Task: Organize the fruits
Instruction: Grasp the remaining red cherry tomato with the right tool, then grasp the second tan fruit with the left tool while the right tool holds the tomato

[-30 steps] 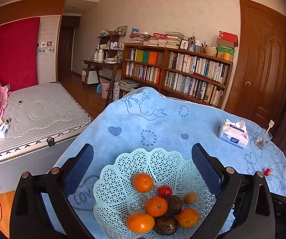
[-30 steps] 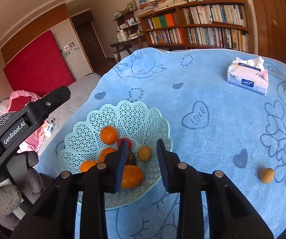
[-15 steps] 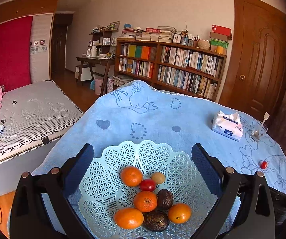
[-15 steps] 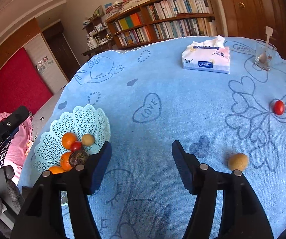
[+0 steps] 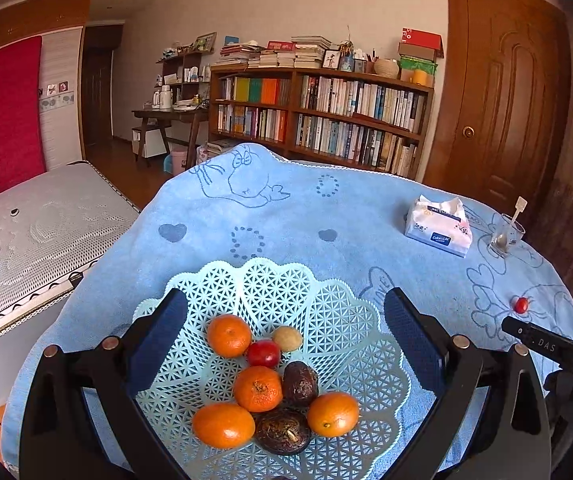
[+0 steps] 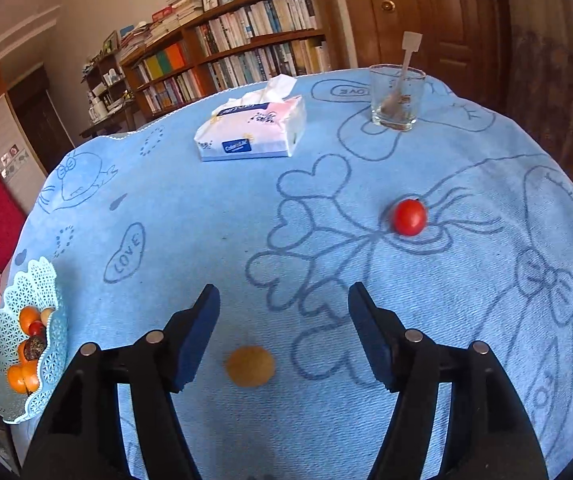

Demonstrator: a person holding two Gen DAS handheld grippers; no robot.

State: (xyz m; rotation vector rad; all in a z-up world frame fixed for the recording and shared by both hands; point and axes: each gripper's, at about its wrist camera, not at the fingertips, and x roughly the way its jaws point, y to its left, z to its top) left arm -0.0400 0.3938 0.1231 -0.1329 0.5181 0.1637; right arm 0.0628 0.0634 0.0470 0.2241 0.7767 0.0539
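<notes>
Low in the right wrist view, just between the spread right tongs, a small tan fruit is now framed on the blue tabletop, where a second ago the same tongs were narrowed over the basket; that basket has been left behind at the lower left edge of the frame. Nothing is pinched by either tool. A red tomato is seen further off, right of centre, well apart from the tan fruit. Over the basket in the left wrist view, the left tongs are held wide and empty, with oranges and dark fruits already gathered inside. Two loose fruits are judged to remain; the tan one appears to be lined up for collection.
</notes>
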